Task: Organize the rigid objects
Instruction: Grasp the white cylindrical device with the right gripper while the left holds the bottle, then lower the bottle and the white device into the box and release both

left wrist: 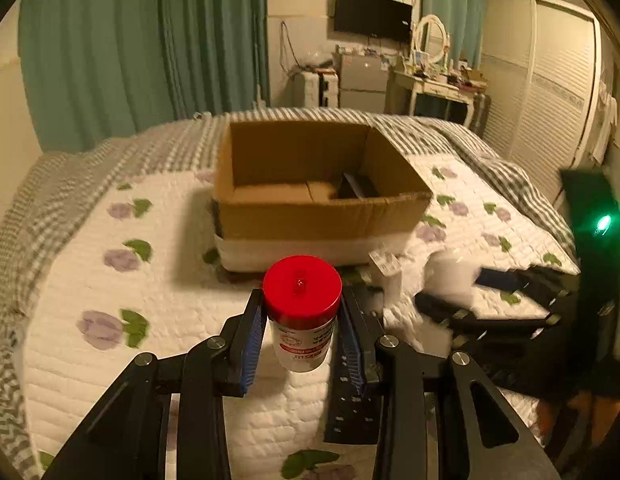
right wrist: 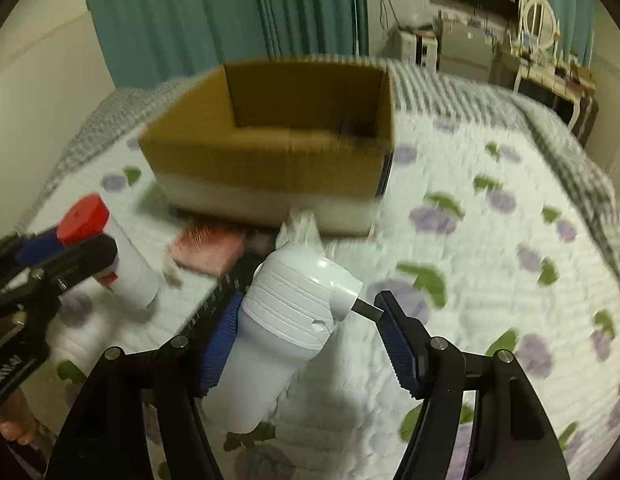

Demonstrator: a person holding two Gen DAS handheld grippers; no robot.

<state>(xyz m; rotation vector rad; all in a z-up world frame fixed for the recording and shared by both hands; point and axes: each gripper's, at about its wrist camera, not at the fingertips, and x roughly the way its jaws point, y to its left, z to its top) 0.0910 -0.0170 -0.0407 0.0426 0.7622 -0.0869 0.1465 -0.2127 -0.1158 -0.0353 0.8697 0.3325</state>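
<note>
Fingers of the left gripper (left wrist: 302, 328) pinch a red-capped white jar (left wrist: 302, 304) by its neck, held above the near part of the quilt-covered bed (left wrist: 110, 280). The right gripper (right wrist: 310, 340) has a white lidded bottle (right wrist: 286, 320) between its pads, though whether both pads press it I cannot tell. This looks like the carrying step; next, each must clear the near wall of the cardboard box (left wrist: 310, 220) at mid-bed.

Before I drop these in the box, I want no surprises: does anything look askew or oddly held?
Yes. The white bottle sits tilted between the right gripper fingers, touching only the left pad; the other stands clear. The red-capped jar is upright in the left gripper.
</note>
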